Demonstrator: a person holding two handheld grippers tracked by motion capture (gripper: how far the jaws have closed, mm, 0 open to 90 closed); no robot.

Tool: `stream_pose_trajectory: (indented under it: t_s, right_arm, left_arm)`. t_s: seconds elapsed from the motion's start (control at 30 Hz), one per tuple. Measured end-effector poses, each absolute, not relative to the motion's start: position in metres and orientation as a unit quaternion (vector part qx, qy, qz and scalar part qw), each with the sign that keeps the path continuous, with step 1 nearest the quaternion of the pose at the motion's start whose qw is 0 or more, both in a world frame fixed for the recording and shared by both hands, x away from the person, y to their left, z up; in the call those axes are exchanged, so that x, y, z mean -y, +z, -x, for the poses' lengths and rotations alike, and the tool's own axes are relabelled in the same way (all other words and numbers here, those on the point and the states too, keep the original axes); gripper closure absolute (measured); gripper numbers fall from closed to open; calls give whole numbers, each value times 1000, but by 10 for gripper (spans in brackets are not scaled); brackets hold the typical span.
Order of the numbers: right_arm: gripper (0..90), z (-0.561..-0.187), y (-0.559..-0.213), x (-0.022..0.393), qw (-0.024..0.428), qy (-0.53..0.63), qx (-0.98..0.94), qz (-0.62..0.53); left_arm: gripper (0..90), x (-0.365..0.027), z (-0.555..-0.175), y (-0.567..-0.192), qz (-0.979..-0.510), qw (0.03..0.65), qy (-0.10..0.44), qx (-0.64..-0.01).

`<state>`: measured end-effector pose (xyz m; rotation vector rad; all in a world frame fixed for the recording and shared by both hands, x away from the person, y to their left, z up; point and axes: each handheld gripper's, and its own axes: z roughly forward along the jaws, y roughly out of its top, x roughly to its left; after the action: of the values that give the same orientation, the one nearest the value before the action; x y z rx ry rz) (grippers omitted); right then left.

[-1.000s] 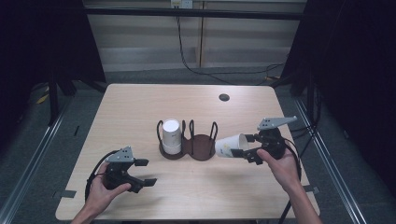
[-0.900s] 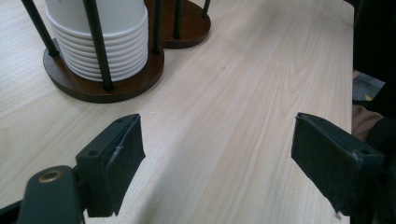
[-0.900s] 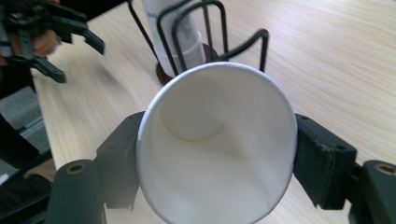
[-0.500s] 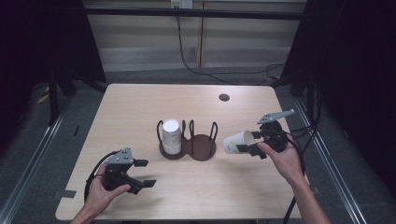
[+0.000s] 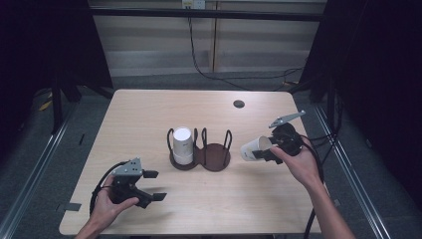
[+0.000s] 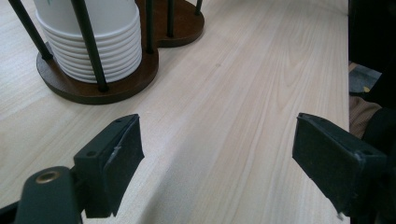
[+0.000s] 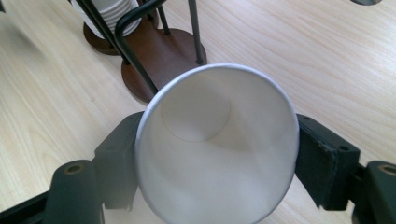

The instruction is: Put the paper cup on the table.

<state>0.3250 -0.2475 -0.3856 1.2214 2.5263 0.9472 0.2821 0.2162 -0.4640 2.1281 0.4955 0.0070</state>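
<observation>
A dark wooden cup holder (image 5: 216,158) with wire posts stands mid-table; its left bay holds a stack of white cups (image 5: 182,144), its right bay is bare. My right gripper (image 5: 259,152) is to the right of the holder, above the table, shut on a white paper cup (image 5: 250,148) lying on its side. In the right gripper view the cup (image 7: 219,149) shows its open mouth between the two pads (image 7: 322,163); the jaws have just been easing wider around it. My left gripper (image 5: 154,185) is open near the front left, aimed at the stack (image 6: 93,42).
A small dark disc (image 5: 239,103) lies on the table (image 5: 149,114) at the far right. Cables trail from both grippers toward the table's edges. Dark floor and metal rails surround the table.
My right gripper has carried the cup a little to the right and farther back, away from the holder. The left gripper has stayed put.
</observation>
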Motion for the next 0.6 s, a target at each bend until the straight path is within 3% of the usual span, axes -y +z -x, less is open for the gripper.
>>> stream_pose_trajectory:
  t_s: [0.6]
  right_arm:
    - [247, -351, -398, 235, 87, 243, -868, -425]
  left_arm:
    - [162, -220, -281, -463, -866, 465, 8, -185]
